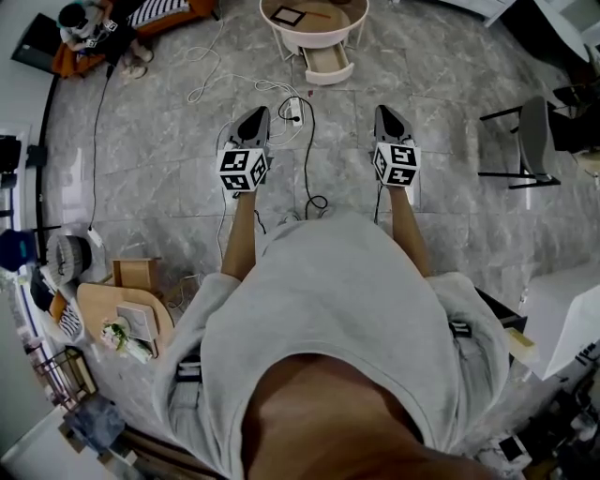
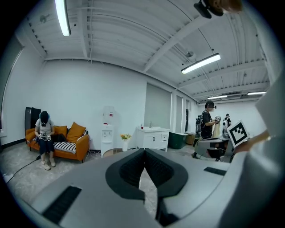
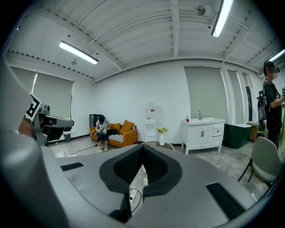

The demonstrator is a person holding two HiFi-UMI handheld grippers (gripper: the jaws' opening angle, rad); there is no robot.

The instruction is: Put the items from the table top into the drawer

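We hold both grippers out ahead of us, well short of the table. The left gripper (image 2: 144, 152) has its jaws pressed together at the tips with nothing between them. The right gripper (image 3: 142, 148) is closed the same way and holds nothing. Both hang over the marble floor (image 1: 169, 141) and touch nothing, with a power strip (image 1: 294, 111) and loose cables (image 1: 309, 159) lying between them.

At the far end stands the round white table (image 1: 349, 28), with its drawer (image 1: 328, 62) pulled open on the side nearest us. On the table top rest a dark square frame (image 1: 289, 15) and a thin stick-like item (image 1: 323, 12), too small for us to name.

Only the head view shows the table top and drawer. The left gripper view adds the far wall, with a water dispenser (image 2: 108, 131), a white cabinet (image 2: 152, 137) and a person standing (image 2: 208, 122) at the right.
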